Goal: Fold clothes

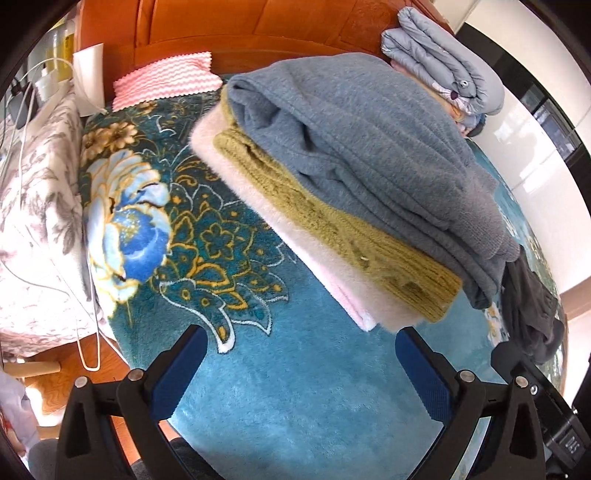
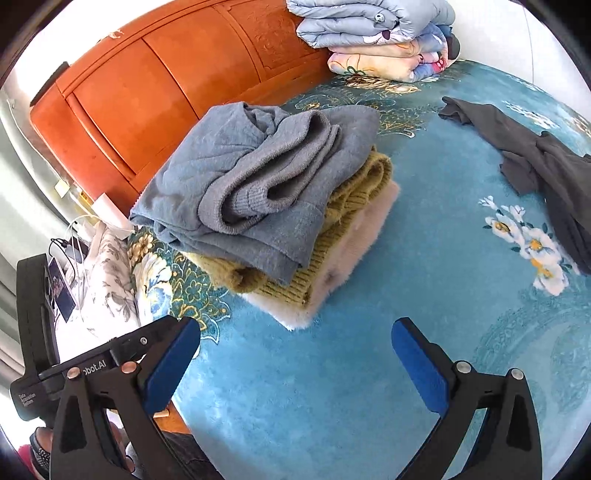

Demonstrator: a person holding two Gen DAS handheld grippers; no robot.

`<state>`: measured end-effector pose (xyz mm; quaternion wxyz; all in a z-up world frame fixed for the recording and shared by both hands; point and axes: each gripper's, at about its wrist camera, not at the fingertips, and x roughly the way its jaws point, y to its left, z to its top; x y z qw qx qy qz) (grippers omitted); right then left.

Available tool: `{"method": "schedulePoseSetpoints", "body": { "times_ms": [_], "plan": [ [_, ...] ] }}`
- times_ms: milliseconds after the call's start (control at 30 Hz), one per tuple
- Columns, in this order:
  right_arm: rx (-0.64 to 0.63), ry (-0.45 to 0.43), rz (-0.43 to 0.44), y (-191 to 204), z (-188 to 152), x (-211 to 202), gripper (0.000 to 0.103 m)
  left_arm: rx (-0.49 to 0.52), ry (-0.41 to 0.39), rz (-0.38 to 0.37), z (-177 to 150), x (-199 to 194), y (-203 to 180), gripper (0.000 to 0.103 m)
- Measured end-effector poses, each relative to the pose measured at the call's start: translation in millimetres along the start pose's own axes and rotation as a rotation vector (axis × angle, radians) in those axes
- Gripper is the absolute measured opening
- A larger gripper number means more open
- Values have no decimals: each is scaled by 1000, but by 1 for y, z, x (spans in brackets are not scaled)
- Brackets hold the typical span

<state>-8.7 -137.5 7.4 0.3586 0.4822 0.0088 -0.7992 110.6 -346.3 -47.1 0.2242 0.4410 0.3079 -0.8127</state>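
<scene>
A stack of folded clothes lies on the teal flowered blanket (image 1: 295, 387) (image 2: 332, 387). On top is a grey-blue sweater (image 1: 351, 147) (image 2: 240, 177), under it an olive knitted sweater (image 1: 332, 221) (image 2: 354, 192), and at the bottom a pale pink fluffy garment (image 1: 258, 192) (image 2: 354, 251). A dark grey garment (image 1: 528, 306) (image 2: 535, 155) lies crumpled and unfolded to the right of the stack. My left gripper (image 1: 299, 336) hovers just in front of the stack, open, nothing between its blue pads. My right gripper (image 2: 295, 326) is likewise open and empty before the stack's near corner.
An orange wooden headboard (image 1: 258, 29) (image 2: 147, 92) stands behind the stack. Folded quilts (image 1: 443, 62) (image 2: 376, 33) are piled at the back right. A pink-and-white wavy cloth (image 1: 162, 81) and a grey floral pillow (image 1: 37, 184) with white cables lie at the left.
</scene>
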Motion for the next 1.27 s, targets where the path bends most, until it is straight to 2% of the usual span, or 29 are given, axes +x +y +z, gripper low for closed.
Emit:
{"method": "schedulePoseSetpoints", "body": {
  "times_ms": [133, 333, 500, 733, 1267],
  "plan": [
    [-15, -9, -9, -1, -2, 0, 103, 21, -43, 34, -5, 0, -3, 103],
    [-13, -9, -19, -6, -3, 6, 103, 149, -131, 91, -7, -2, -20, 103],
    [-6, -12, -34, -9, -3, 11, 103, 207, -135, 106, -9, 4, -29, 103],
    [-36, -15, -50, -6, -4, 20, 103, 149, -86, 68, -8, 16, -19, 103],
    [-100, 27, -83, 4, -7, 42, 103, 94, -104, 59, -6, 27, -7, 103]
  ]
}}
